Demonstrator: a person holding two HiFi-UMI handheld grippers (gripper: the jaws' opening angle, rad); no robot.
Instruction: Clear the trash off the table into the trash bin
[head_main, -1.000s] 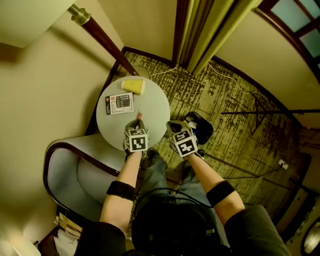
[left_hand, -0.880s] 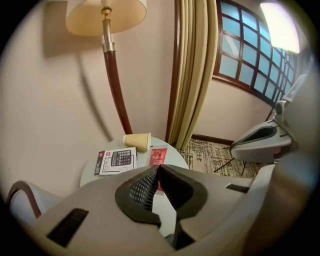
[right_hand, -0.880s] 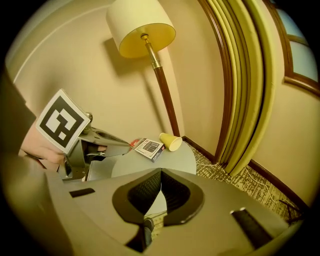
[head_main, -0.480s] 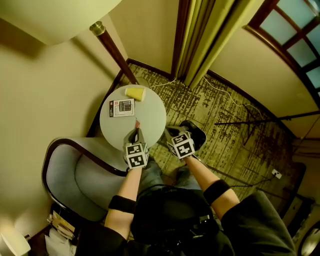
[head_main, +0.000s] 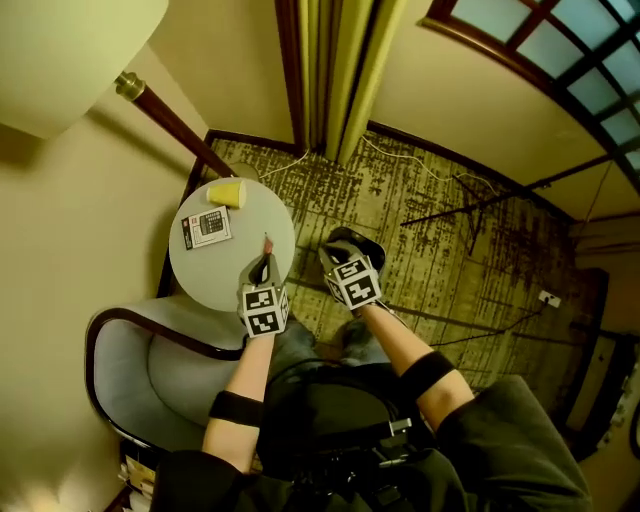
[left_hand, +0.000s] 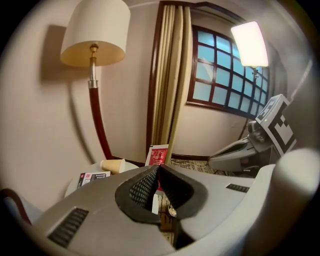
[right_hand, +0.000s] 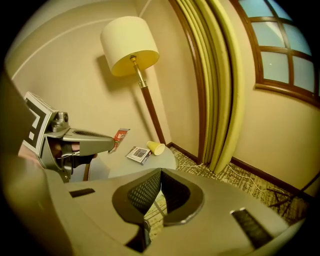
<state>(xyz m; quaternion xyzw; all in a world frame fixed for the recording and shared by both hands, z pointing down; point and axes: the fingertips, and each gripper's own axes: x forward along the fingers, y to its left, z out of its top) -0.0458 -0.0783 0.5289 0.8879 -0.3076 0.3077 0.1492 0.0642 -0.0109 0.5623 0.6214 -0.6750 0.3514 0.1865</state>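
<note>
- Packet, red, is pinched upright in the left tool, over the counter's three o'clock side;
- carry it further toward three o'clock to the bin; release only over its mouth;
- right tool is pressed together, empty; cup waits at eleven o'clock

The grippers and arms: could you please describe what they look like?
The left gripper and right gripper are grey shells with black ribbed pads, each carrying a white cube with black square markers. A black band circles each forearm; sleeves are dark.
</note>
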